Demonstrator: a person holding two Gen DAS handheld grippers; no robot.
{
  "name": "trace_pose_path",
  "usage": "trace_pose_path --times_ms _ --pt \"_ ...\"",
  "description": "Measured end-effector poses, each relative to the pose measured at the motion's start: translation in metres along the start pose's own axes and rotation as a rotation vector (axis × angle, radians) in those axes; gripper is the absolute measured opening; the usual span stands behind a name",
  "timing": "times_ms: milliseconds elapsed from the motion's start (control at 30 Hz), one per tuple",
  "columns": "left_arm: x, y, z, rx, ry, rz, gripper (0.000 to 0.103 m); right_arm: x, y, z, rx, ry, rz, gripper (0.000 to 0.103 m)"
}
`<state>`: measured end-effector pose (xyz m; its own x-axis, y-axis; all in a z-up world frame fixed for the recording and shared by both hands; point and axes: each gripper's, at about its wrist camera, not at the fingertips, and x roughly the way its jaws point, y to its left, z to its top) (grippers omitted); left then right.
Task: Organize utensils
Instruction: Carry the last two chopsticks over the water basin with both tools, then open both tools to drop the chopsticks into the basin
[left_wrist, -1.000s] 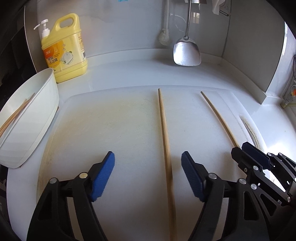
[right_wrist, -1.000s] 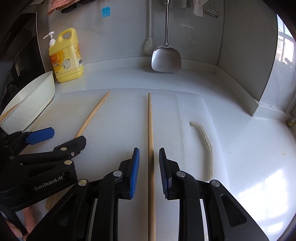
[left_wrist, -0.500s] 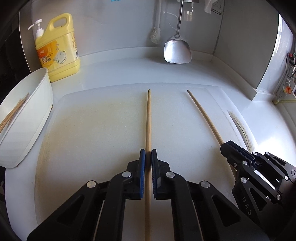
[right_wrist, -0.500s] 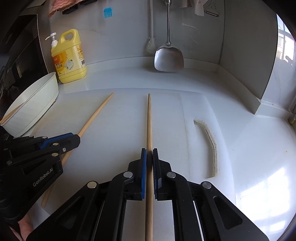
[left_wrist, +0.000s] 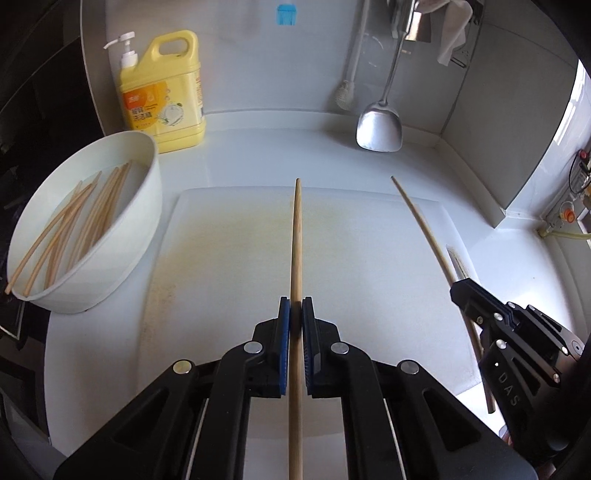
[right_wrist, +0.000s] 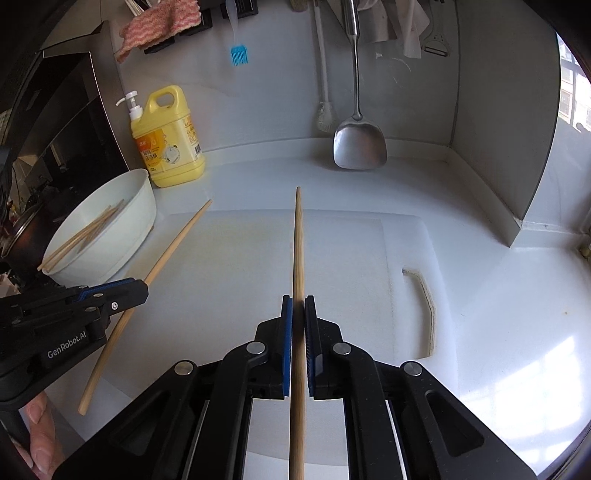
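My left gripper (left_wrist: 295, 314) is shut on a long wooden chopstick (left_wrist: 296, 240) that points away over the white cutting board (left_wrist: 229, 236). My right gripper (right_wrist: 298, 310) is shut on a second wooden chopstick (right_wrist: 297, 240), also pointing forward. Each gripper shows in the other's view: the right one (left_wrist: 458, 291) with its chopstick (left_wrist: 421, 221), the left one (right_wrist: 142, 290) with its chopstick (right_wrist: 173, 243). Both chopsticks look lifted off the board. A white bowl (left_wrist: 140, 236) at the left holds several more chopsticks (left_wrist: 74, 221); it also shows in the right wrist view (right_wrist: 125, 221).
A yellow dish-soap bottle (left_wrist: 166, 99) stands behind the bowl. A metal spatula (left_wrist: 380, 125) and a brush (left_wrist: 345, 96) hang against the back wall. A wall corner rises at the right (right_wrist: 535, 206). A dark appliance (right_wrist: 55, 140) is at the far left.
A second ago both grippers were open around the chopsticks on the board. They closed on them, then rose and drew back, so more of the wall and bowl shows.
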<state>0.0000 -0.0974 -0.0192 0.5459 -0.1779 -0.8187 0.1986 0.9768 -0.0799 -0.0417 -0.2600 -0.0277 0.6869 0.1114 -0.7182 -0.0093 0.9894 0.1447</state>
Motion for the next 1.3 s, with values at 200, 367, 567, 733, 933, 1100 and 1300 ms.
trace_pose_path --times_ms 200,367,567,733,933,1100,1300 --pt "-0.046 0.052 0.016 -0.049 -0.052 0.051 0.007 -0.020 0.048 0.034 -0.039 -0.019 0.044 0.006" --pt "-0.059 0.119 0.031 -0.074 -0.079 0.071 0.007 -0.017 0.109 0.064 -0.038 -0.045 0.095 0.006" --pt "-0.060 0.210 0.052 -0.086 -0.067 0.100 0.007 0.018 0.191 0.090 -0.029 -0.019 0.127 0.006" --pt "-0.040 0.268 0.063 -0.102 -0.009 0.129 0.007 0.048 0.246 0.104 -0.020 0.016 0.172 0.006" --pt "-0.017 0.297 0.070 -0.130 0.033 0.126 0.007 0.084 0.290 0.110 -0.038 0.099 0.225 0.006" --pt "-0.003 0.308 0.074 -0.157 0.052 0.121 0.007 0.108 0.314 0.114 -0.074 0.143 0.253 0.006" --pt "0.014 0.314 0.082 -0.164 0.078 0.118 0.007 0.127 0.326 0.121 -0.100 0.178 0.257 0.006"
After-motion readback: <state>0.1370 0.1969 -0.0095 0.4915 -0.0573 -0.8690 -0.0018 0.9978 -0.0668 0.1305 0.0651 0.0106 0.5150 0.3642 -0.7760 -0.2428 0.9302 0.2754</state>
